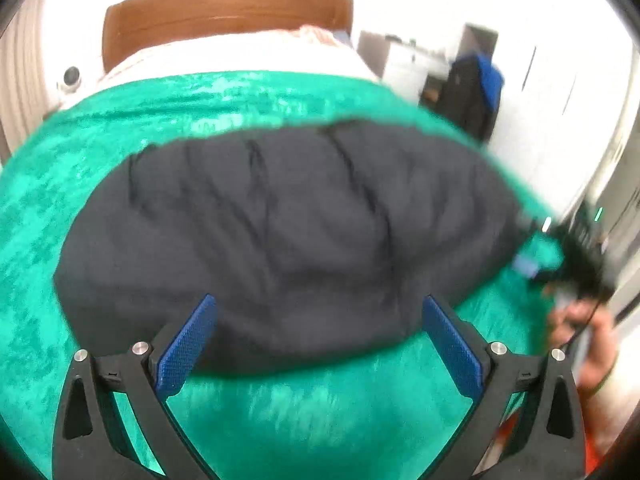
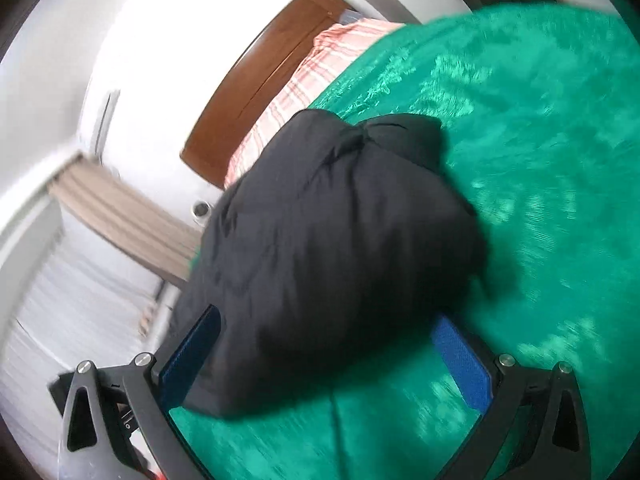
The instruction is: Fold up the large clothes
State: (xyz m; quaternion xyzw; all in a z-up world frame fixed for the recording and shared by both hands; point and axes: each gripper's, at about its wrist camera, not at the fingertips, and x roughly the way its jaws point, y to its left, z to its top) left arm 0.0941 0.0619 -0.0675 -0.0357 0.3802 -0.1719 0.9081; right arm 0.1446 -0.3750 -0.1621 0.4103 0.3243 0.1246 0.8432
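While you are holding both tools over the bed (image 1: 48, 208), the dark padded jacket (image 1: 280, 232) is lying bunched in a thick bundle on the green blanket (image 2: 540, 160) that is covering the mattress. Your left tongs (image 1: 318, 308) are standing wide apart with nothing between the blue pads (image 1: 188, 348), just at the near edge of the jacket. Your right tongs (image 2: 328, 328) are also spread wide, their blue pads (image 2: 460, 364) sitting either side of the jacket's near end without pinching it. A wooden headboard (image 1: 224, 12) and a pink checked pillow (image 2: 304, 84) are showing beyond the blanket. Both views are blurring.
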